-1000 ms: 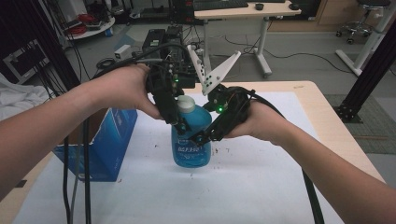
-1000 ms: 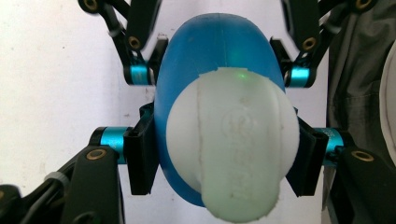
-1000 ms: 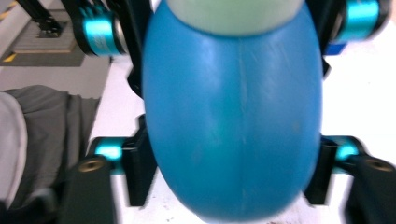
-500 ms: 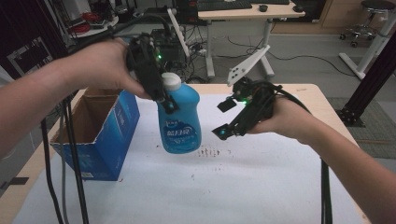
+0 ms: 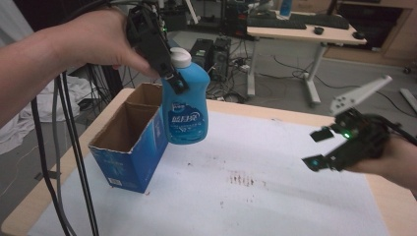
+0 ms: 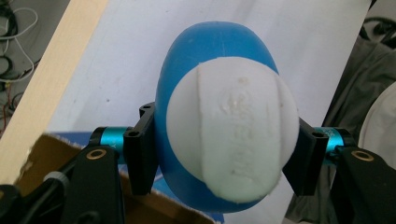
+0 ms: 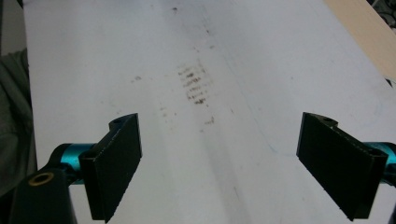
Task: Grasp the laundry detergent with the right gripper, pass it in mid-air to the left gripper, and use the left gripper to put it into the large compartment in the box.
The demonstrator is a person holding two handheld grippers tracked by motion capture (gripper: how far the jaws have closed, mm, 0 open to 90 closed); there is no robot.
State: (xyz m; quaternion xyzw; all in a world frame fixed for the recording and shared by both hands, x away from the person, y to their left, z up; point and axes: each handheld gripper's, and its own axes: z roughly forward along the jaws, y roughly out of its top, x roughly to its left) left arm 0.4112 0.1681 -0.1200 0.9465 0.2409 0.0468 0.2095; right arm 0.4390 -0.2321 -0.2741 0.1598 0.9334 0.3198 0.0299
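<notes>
A blue bottle (image 5: 186, 108) with a white cap (image 5: 180, 57) hangs in the air beside the open top of a blue cardboard box (image 5: 130, 147). My left gripper (image 5: 178, 73) is shut on the bottle just under the cap. In the left gripper view the pads clamp both sides of the bottle (image 6: 205, 56) below its cap (image 6: 233, 140), with a corner of the box (image 6: 46, 154) underneath. My right gripper (image 5: 318, 148) hovers at the table's right, apart from the bottle. Its jaws have just been opening and stand open (image 7: 229, 163) with nothing between them.
A white mat (image 5: 275, 147) covers the wooden table and carries brown stains (image 5: 243, 178) near its middle. Black cables (image 5: 64, 147) hang down at the left, in front of the box. A desk (image 5: 305, 29) and floor clutter lie beyond the far edge.
The left gripper lifted the bottle off the mat and carried it left toward the box. The right gripper let go of the bottle, opened, and drew away to the right.
</notes>
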